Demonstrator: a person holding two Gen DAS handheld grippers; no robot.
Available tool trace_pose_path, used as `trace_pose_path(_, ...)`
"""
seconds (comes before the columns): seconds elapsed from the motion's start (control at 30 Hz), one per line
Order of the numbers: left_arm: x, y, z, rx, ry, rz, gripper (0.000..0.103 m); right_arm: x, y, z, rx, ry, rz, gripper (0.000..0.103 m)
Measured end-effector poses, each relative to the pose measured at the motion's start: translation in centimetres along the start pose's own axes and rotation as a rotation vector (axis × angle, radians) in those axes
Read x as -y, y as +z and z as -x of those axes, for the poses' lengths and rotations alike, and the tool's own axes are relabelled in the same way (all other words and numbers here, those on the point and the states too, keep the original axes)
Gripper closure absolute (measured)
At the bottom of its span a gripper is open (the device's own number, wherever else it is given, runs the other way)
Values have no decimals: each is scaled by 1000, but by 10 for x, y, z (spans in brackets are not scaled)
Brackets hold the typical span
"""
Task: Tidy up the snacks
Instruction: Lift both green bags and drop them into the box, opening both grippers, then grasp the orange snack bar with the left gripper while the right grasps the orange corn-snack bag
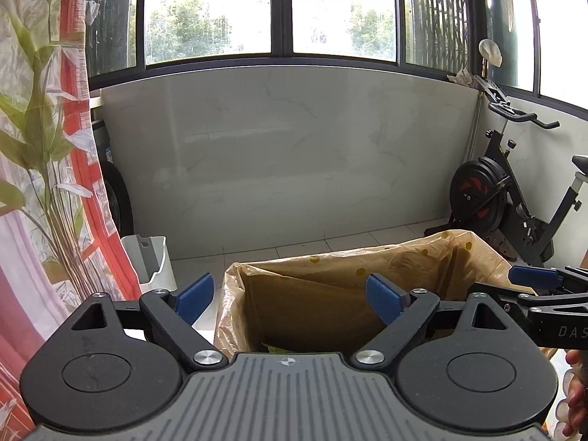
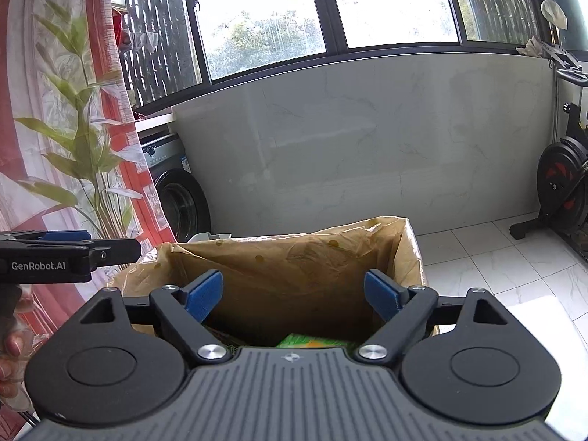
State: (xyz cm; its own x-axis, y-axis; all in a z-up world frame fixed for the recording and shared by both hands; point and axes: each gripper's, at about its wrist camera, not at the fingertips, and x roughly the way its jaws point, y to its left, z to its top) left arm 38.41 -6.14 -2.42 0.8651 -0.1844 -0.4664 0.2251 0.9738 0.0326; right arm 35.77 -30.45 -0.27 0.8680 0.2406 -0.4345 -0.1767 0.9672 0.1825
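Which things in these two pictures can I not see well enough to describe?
- Contents of the lined box: both wrist views, hidden by the gripper bodies; only a green packet peeks out.
- Exercise bike: right wrist view, cut off by the edge.
- Washing machine: left wrist view, mostly behind the curtain.

Green packet (image 2: 310, 341) — mostly hidden behind gripper body

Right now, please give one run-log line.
left gripper: open | right gripper: open | plastic-lined brown cardboard box: below both
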Motion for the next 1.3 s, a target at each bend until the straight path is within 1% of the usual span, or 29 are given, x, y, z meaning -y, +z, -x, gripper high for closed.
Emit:
trace_pose_path(0.13, -13, -8, 26, 13, -26, 58, 11, 1, 1, 20, 22, 25, -6, 16)
trace_pose_path(0.23, -23, -18, 50, 30, -26, 73, 11, 4, -4, 40, 31, 45, -13, 16)
trace_pose_path(0.37, -35, -36, 78, 42, -34, 76, 12, 6, -18, 67, 46, 52, 5, 16)
trace_pose_path(0.43, -41, -49, 93, 50, -24, 71, 12, 9, -27, 80, 54, 50, 17, 16)
trace_pose_path(0.53, -50, -73, 114, 73, 25, 67, 12, 18, -42, 92, 57, 43, 32, 16)
trace_pose_path(0.6, -55, -89, 126, 83, 54, 80, 12, 28, -53, 97, 41, 32, 32, 16)
trace_pose_path(0.73, -60, -123, 142, 99, 98, 139, 12, 50, -74, 99, -9, -19, 37, 16)
trace_pose_path(0.77, -61, -130, 143, 97, 102, 155, 12, 56, -81, 98, -30, -44, 49, 16)
trace_pose_path(0.83, -62, -145, 145, 76, 111, 185, 12, 64, -92, 96, -61, -58, 66, 16)
trace_pose_path(0.93, -62, -164, 141, 29, 122, 244, 13, 76, -111, 92, -128, -34, 133, 16)
trace_pose_path(1.0, -63, -175, 138, -2, 116, 274, 13, 80, -121, 89, -180, -4, 222, 16)
trace_pose_path(1.13, -65, -191, 134, -44, 117, 325, 14, 86, -142, 86, -293, 54, 440, 16)
trace_pose_path(1.3, -62, -197, 129, -80, 126, 348, 16, 99, -151, 77, -365, 106, 551, 15)
